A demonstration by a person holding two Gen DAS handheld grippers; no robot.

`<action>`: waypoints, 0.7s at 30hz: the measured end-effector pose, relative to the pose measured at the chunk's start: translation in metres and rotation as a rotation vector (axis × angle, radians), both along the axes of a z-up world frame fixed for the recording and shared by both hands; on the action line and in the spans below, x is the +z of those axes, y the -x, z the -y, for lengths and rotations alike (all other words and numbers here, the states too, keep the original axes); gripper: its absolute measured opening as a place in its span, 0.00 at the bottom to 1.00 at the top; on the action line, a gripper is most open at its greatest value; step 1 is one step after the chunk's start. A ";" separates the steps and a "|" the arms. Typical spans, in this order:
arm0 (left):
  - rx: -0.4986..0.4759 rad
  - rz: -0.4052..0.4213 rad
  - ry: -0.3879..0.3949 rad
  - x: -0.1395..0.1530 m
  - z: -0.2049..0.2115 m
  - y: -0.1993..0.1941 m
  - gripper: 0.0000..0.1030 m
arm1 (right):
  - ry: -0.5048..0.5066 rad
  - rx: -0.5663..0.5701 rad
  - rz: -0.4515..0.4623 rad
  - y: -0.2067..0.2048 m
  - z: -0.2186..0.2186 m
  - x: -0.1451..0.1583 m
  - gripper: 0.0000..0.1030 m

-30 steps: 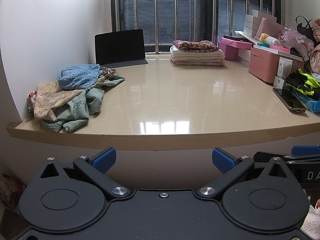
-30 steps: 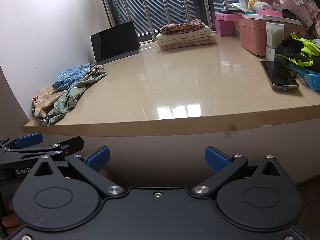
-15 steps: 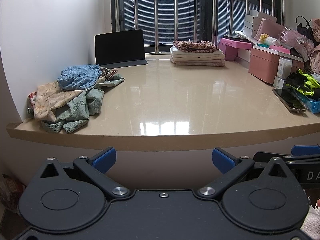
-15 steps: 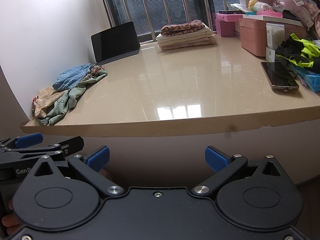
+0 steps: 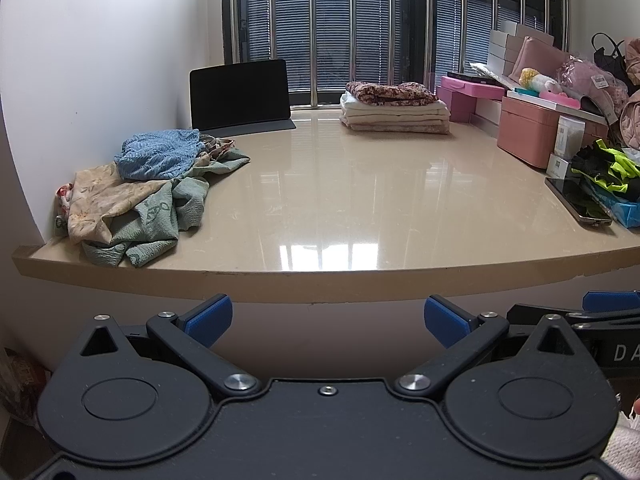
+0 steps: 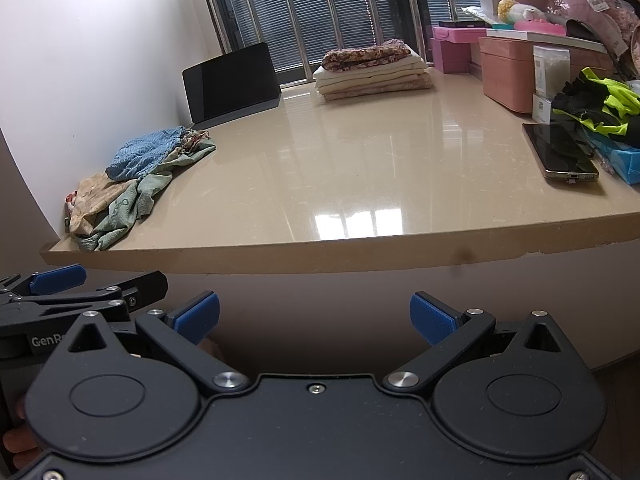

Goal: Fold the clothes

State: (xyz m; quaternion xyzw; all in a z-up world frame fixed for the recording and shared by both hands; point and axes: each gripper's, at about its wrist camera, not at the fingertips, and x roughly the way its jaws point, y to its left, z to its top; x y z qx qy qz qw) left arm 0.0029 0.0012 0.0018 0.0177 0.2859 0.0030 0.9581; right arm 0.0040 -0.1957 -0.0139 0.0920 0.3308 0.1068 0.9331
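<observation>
Clothes [image 5: 148,192] lie in a messy pile at the left of the frame, on the shiny tan counter [image 5: 340,184]. A neat folded stack [image 5: 394,108] sits far back by the window. Both the left gripper [image 5: 327,318] and the right gripper [image 6: 314,316] are wide open, empty, below the counter edge.

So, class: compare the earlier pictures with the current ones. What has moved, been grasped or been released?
Nothing visibly changed. Both the left gripper and the right gripper stay open and empty below the counter edge; the crumpled clothes and the folded stack lie as before.
</observation>
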 end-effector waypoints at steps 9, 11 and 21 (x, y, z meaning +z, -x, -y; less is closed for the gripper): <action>0.001 -0.001 0.000 -0.001 0.001 0.001 1.00 | -0.002 -0.001 -0.001 0.000 0.001 -0.001 1.00; 0.001 -0.002 0.000 -0.002 0.001 0.001 1.00 | -0.002 -0.001 -0.002 0.000 0.001 -0.001 1.00; 0.002 -0.004 0.000 -0.002 0.002 0.002 1.00 | -0.004 0.000 -0.004 0.001 0.002 -0.003 1.00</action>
